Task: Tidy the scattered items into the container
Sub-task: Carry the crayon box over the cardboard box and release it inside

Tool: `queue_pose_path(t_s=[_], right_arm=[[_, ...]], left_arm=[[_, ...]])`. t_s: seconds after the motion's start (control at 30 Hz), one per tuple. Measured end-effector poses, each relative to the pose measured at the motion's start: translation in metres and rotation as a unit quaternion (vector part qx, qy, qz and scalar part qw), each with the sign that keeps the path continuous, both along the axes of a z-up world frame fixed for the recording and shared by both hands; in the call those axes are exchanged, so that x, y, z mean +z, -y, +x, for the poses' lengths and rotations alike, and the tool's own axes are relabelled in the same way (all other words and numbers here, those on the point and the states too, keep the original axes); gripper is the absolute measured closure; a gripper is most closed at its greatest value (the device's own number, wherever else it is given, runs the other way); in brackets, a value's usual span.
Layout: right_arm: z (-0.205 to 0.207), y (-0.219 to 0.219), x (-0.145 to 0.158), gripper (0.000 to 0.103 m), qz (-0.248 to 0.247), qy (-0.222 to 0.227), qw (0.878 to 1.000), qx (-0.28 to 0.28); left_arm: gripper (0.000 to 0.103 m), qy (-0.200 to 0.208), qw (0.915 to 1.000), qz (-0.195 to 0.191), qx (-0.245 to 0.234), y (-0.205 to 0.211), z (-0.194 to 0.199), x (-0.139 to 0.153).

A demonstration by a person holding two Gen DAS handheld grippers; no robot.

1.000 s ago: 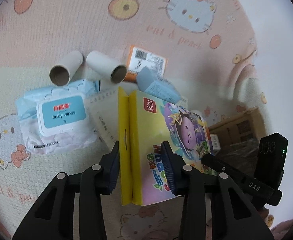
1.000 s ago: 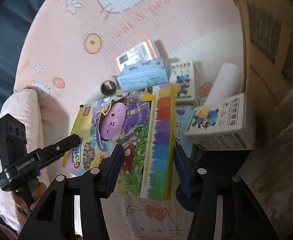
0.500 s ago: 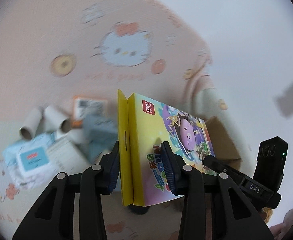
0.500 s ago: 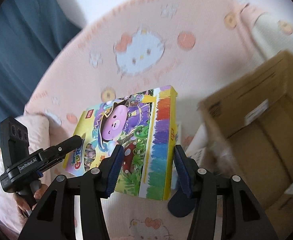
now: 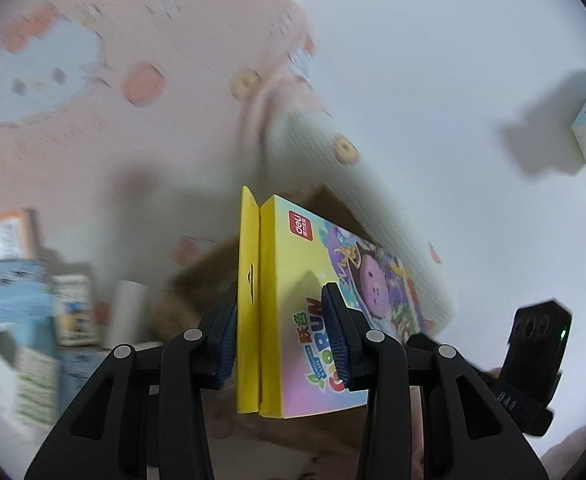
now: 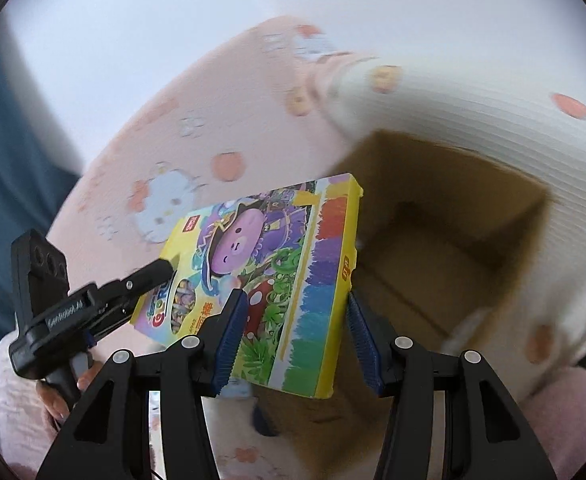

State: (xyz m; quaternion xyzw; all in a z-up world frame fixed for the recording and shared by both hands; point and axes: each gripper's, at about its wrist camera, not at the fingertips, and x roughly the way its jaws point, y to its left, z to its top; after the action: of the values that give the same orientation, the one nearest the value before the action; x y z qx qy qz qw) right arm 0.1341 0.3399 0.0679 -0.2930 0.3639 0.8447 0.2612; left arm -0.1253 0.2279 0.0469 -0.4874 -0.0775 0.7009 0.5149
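Observation:
A colourful crayon box with a yellow edge and a purple pig picture hangs in the air, held at both ends. My left gripper is shut on its yellow hanger end, and its black fingers show at the left of the right wrist view. My right gripper is shut on the rainbow-striped end, pads on either side. Just right of and below the crayon box stands the open brown cardboard box, its inside showing nothing; a corner of it peeks out behind the crayon box.
Blurred scattered items lie on the cat-print mat at the left: a blue pack, a small carton, a paper roll. A hand grips the left handle. A blue curtain hangs at far left.
Both grippers have lifted the crayon box off the pile and swung it right, beside the open cardboard box. The scattered items have slid to the left edge of view.

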Motion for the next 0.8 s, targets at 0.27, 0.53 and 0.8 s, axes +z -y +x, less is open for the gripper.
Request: queue_pose_path(t_s=[0.27, 0.53, 0.8], right_arm=[[0.031, -0.033, -0.005, 0.054, -0.011, 0.037, 0.998, -0.056], [0.026, -0.067, -0.015, 0.050, -0.007, 0.080, 0.995, -0.056], [0.021, -0.099, 0.005, 0.044, 0.077, 0.165, 0.983, 0.008]], left_arm=[[0.061, 0.010, 0.9978, -0.021, -0.063, -0.073, 0.011, -0.008], [0.058, 0.021, 0.9956, -0.048, -0.077, -0.116, 0.001, -0.022], [0.053, 0.060, 0.9874, -0.131, -0.067, -0.127, -0.016, -0.038]])
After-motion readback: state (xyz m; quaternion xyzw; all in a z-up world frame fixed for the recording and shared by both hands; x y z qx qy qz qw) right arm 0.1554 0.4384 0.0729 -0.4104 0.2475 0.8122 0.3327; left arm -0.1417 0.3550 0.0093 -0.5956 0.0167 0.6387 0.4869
